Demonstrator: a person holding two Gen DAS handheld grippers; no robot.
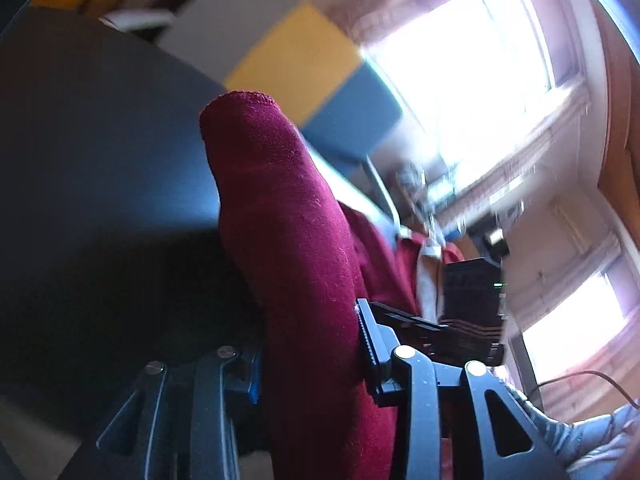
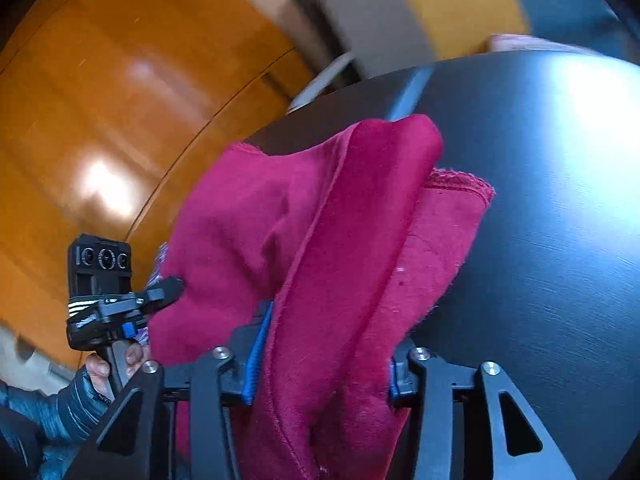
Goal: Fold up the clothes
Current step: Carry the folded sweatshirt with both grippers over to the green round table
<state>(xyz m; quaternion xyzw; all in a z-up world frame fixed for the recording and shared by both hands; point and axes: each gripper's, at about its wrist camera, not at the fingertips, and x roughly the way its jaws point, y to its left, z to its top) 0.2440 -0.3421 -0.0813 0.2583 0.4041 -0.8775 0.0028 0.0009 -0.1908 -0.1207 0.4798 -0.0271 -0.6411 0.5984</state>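
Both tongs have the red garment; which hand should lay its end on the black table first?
Right, probably: the right tongs hold the red garment directly over the black table.

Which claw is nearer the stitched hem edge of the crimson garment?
Right. The right claw grips the crimson fleece garment just below its stitched hem; the left claw clamps the opposite side.

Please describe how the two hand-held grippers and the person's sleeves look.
Each hand-held gripper, left and right, has black linkage arms with silver bolts and blue ribbed pads. The left one's black camera block carries three lenses. The sleeve is dark, quilted and shiny.
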